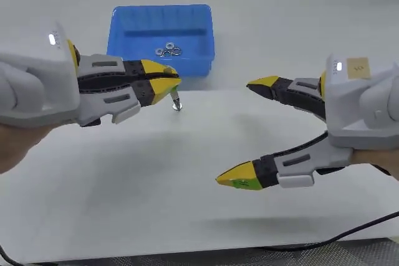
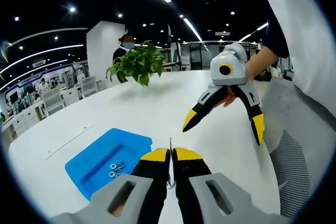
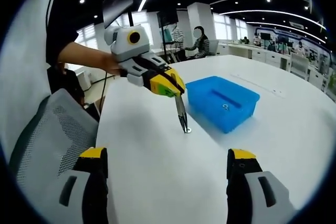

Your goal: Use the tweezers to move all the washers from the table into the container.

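Blue plastic is seen at the far side of the white table (image 1: 156, 216), where the open container (image 1: 134, 38) stands with a small cluster of washers (image 1: 169, 50) lying together on its floor. The left gripper (image 1: 169, 83) is held just in front of the container, and its yellow-tipped fingers (image 1: 159, 68) are pressed close together on the tweezers (image 1: 176, 100), which are pointed steeply down at the table. In the right gripper view the tweezers (image 3: 181, 109) are shown slanting down from the left gripper (image 3: 169, 84), and one washer (image 3: 187, 129) is seen at their tip, on or just above the table surface and near the front wall of the container (image 3: 231, 115); whether it is pinched or only touched cannot be told. Nothing is held by the right gripper (image 1: 235, 133), whose fingers (image 1: 240, 175) are spread wide, well apart from the tweezers. In the left gripper view the right gripper (image 2: 223, 132) is seen opposite, held by a hand (image 2: 251, 65), its fingers splayed above the table, and the container (image 2: 97, 153) lies to the left with the washers (image 2: 116, 169) in it. A dark cable (image 1: 349, 232) is trailed along the near edge of the table.
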A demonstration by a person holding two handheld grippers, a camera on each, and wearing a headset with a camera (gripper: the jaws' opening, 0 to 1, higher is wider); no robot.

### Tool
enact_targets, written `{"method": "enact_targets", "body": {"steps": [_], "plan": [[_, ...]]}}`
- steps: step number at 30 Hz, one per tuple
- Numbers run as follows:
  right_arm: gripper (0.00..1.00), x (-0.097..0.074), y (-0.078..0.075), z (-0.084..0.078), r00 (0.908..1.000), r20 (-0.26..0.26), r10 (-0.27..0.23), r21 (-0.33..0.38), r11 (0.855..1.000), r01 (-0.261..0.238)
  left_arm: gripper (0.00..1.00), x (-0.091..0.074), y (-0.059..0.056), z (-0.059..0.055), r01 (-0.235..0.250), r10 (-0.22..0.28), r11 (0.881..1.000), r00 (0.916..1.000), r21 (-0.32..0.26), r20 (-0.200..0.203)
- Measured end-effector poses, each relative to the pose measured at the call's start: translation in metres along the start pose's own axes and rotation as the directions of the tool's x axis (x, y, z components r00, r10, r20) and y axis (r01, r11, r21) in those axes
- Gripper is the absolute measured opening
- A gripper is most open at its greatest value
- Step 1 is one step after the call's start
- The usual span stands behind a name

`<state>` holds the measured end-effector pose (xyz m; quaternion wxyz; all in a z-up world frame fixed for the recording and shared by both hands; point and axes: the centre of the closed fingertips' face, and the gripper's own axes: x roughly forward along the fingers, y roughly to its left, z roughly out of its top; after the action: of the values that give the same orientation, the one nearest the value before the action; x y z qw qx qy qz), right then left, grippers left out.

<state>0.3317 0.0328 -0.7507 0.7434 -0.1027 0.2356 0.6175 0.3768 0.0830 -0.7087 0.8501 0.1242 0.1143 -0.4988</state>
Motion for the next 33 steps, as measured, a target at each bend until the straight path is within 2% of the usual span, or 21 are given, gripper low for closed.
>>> {"method": "enact_targets", "body": {"steps": [2, 9, 13, 16, 19, 23, 29, 33], "plan": [[0.84, 0.004, -0.002, 0.002, 0.9999, -0.006, 0.009, 0.004, 1.0, -0.009, 0.06, 0.001, -0.001, 0.0, 0.002, -0.002, 1.0, 1.0, 0.002, -0.004], [0.69, 0.032, -0.017, 0.024, 0.9991, 0.005, 0.042, -0.057, 0.997, -0.041, 0.06, 0.008, -0.004, 0.002, 0.01, -0.01, 1.0, 0.9999, -0.006, -0.01], [0.52, 0.045, -0.028, 0.032, 0.9977, 0.023, 0.063, -0.055, 0.997, -0.062, 0.06, 0.009, -0.005, 0.002, 0.009, -0.009, 1.0, 0.9999, -0.011, -0.011], [0.42, 0.056, -0.035, 0.034, 0.9957, 0.009, 0.092, -0.065, 0.994, -0.092, 0.06, 0.01, -0.005, 0.002, 0.007, -0.007, 1.0, 0.9999, -0.009, -0.014], [0.33, 0.063, -0.032, 0.032, 0.9899, -0.025, 0.14, -0.113, 0.983, -0.142, 0.06, 0.009, -0.006, 0.002, 0.009, -0.009, 1.0, 0.9998, -0.01, -0.016], [0.27, 0.072, -0.026, 0.03, 0.9796, -0.065, 0.19, -0.162, 0.967, -0.198, 0.06, 0.007, -0.006, 0.001, 0.016, -0.016, 1.0, 0.9997, -0.011, -0.018], [0.18, 0.082, -0.022, 0.029, 0.9693, -0.103, 0.223, -0.199, 0.95, -0.24, 0.06, 0.005, -0.001, 0.0, 0.001, -0.002, 1.0, 0.9998, -0.015, -0.021], [0.15, 0.084, -0.02, 0.029, 0.9655, -0.114, 0.234, -0.213, 0.944, -0.254, 0.06, 0.004, -0.002, -0.001, 0.007, -0.007, 1.0, 0.9997, -0.015, -0.023]]}}
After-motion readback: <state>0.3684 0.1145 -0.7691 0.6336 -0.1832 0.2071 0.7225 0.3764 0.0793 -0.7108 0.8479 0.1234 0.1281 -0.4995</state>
